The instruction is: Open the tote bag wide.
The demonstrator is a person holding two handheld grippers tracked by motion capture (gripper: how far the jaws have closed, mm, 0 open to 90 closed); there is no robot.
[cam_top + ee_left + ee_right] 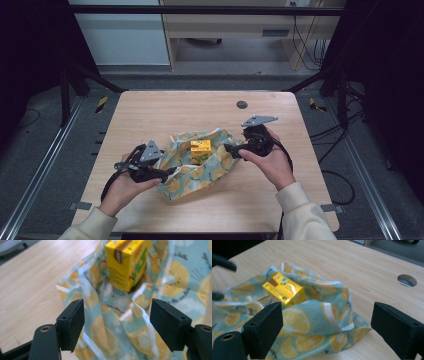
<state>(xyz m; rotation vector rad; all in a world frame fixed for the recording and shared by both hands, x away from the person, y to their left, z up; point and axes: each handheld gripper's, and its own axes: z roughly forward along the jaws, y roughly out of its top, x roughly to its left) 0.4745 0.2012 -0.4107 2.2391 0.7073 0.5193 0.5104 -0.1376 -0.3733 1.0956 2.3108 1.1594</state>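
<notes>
Wooden table (150, 107) carries a lemon-print bag (197, 172) with a yellow carton (200, 151) standing inside; its print is too blurred to read. Left gripper (167, 172) gapes wide at the bag's near-left edge, pinching nothing. Right gripper (229, 148) is likewise spread, empty, by the bag's right rim.

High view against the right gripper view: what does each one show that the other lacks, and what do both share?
High view alone: both hands, left hand and right hand, the whole table, the floor and a desk beyond. Right gripper view alone: its own two black pads standing wide apart with nothing between, seen close up. Both: the yellow carton in the lemon-print bag, and the round hole in the tabletop.
</notes>
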